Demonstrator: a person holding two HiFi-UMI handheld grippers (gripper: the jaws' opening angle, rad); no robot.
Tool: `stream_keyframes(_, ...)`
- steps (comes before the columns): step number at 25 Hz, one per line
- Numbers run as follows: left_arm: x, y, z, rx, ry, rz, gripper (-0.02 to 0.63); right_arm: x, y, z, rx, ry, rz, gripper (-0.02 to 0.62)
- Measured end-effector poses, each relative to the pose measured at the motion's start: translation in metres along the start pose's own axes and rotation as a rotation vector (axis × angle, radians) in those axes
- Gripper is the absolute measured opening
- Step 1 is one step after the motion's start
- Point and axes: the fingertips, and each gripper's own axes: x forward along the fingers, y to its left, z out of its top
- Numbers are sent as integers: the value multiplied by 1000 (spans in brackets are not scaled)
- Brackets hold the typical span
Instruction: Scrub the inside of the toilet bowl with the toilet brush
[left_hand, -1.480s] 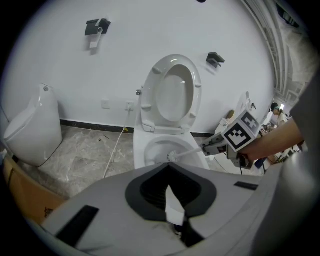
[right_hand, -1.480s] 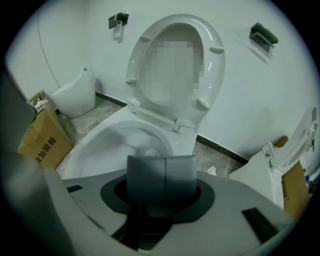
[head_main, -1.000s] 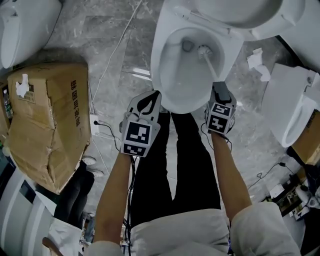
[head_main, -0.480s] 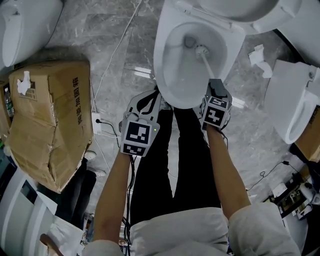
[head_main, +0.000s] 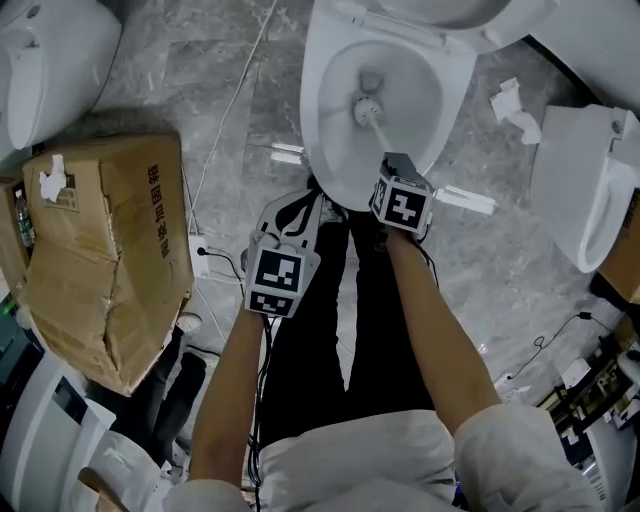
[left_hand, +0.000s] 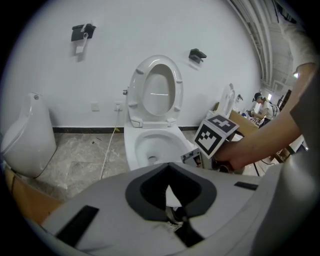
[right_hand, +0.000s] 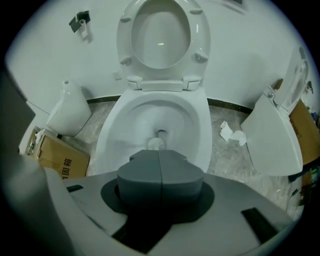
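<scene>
Toilet brush (head_main: 372, 120) inside toilet bowl (head_main: 330, 170); two grippers, one loaded.
Head view: one oval, glossy white bowl with the round bristle head near its drain. The right gripper (head_main: 393, 160) is clamped on the straight handle, and the left gripper (head_main: 308, 198) hangs near the front rim, empty. Two further white porcelain fixtures (head_main: 585, 190), one dented cardboard box (head_main: 100, 250) and two crumpled paper wads (head_main: 510, 105) sit on the veined grey stone floor (head_main: 220, 100). Left gripper view: curved dark jaws meet at the tips with nothing between them; one raised oval seat (left_hand: 155, 90); one checkered marker cube (left_hand: 217, 135). Right gripper view: blunt grey jaws pressed together over the handle, bristle head just beyond them.
</scene>
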Motion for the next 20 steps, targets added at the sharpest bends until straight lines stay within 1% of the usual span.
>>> stream_keyframes(4, -5, -12, 0, 3, -4, -16, 29, -6, -13, -9, 17, 24, 14, 175)
stream_keyframes(7, -8, -23, -1, 23, 2, -39, 29, -12, -14, -17, 25, 34, 23, 175)
stream_keyframes(12, -7, -35, -1, 66, 1, -70, 29, -21, -11, -32, 42, 29, 28, 175)
stream_keyframes(14, -11, -38, 0, 78, -3, -73, 29, -33, -9, -34, 50, 10, 43, 173)
stream_keyframes(17, -24, -44, 7, 70, -4, -57, 29, -80, -11, -33, 9, -42, 59, 170)
stream_keyframes(20, -49, -55, 9, 19, -8, -22, 29, -151, -19, -51, -35, -94, 60, 170)
